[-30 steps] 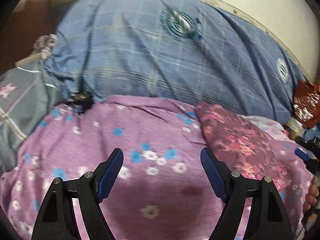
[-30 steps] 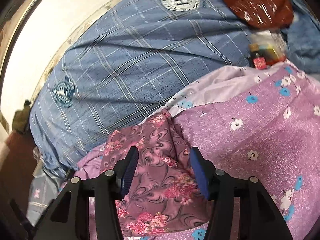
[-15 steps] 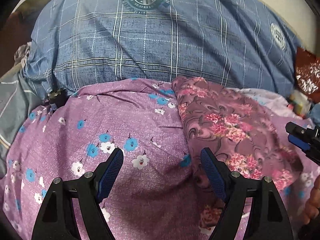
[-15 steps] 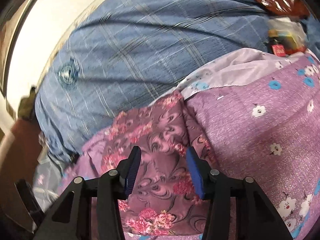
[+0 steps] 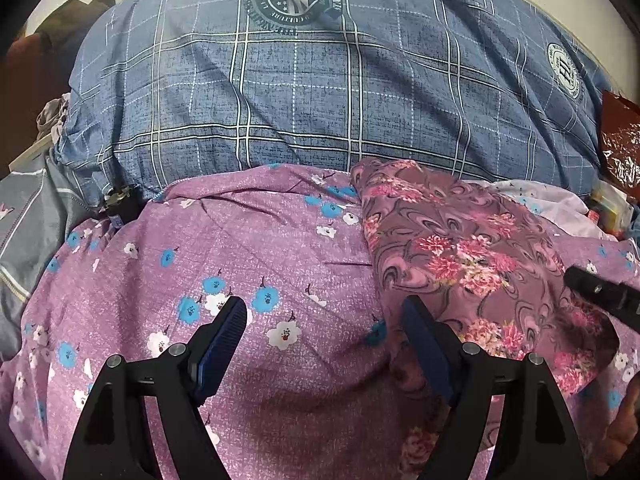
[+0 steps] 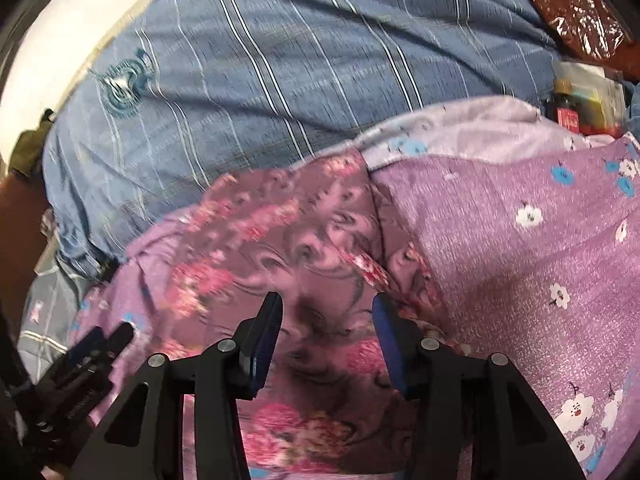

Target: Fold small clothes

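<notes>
Left gripper (image 5: pixel 322 322): fingers spread wide, nothing between them, over the purple flowered bedsheet (image 5: pixel 240 280). Right gripper (image 6: pixel 326 320): fingers part open above the maroon floral garment (image 6: pixel 280 248), no grip visible; jaws narrowed within the last second. Garment lies rumpled on the sheet, soft thin cloth. Behind: blue plaid pillow (image 5: pixel 320 100). Right view blurred; clutter at far right unclear.
</notes>
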Motion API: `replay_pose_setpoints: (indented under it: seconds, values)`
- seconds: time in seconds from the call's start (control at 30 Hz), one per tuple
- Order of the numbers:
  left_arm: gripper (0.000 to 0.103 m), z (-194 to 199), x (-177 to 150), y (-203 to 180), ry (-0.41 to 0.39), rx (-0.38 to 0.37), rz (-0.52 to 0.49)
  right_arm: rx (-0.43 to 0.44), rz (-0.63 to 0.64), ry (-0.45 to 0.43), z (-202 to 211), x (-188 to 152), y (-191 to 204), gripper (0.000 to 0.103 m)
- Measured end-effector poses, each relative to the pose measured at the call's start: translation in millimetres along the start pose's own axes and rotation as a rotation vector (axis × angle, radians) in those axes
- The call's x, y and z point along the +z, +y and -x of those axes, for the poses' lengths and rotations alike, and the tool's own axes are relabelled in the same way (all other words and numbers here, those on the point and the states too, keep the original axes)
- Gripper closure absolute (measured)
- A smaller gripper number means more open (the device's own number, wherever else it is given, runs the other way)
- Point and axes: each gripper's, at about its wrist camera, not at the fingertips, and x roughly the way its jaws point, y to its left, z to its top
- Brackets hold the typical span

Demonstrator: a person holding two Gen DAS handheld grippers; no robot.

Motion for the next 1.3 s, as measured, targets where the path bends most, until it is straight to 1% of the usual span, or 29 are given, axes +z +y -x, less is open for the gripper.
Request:
replay_pose_setpoints:
  seconds: [0.03,0.1,0.2,0.3,0.37,0.57,0.63,0.87,1.3]
  values:
    - [0.024,1,0,-1,0.0,-0.002,0.0,-0.002,0.002,-0.016,3,1,2,0.053]
    - [0.024,2,-1,-1,0.0,-0.004,-0.004,-0.035,0.035,-0.045,7,2,9,0.053]
    - [0.024,5,-1,-2,-0.005,-0.005,-0.012,-0.131,0.098,-0.046,6,0,22,0.053]
    - [0.024,6,-3,-5,-0.006,-0.003,-0.027,-0.218,0.12,-0.022,3,-2,27,0.053]
    - [0.024,6,-4,-8,-0.004,0.001,-0.039,-0.276,0.127,-0.026,5,-3,27,0.053]
    - [0.024,3,-5,-13,0.004,-0.009,-0.051,-0.354,0.143,-0.052,9,-2,25,0.053]
    - [0.024,3,-5,-13,0.007,-0.01,-0.049,-0.37,0.154,-0.059,11,-2,27,0.053]
    - [0.024,1,-4,-11,0.01,-0.012,-0.037,-0.378,0.194,-0.072,9,-1,34,0.054]
    - [0.024,-1,-4,-12,0.017,-0.018,-0.029,-0.401,0.21,-0.082,11,-3,34,0.054]
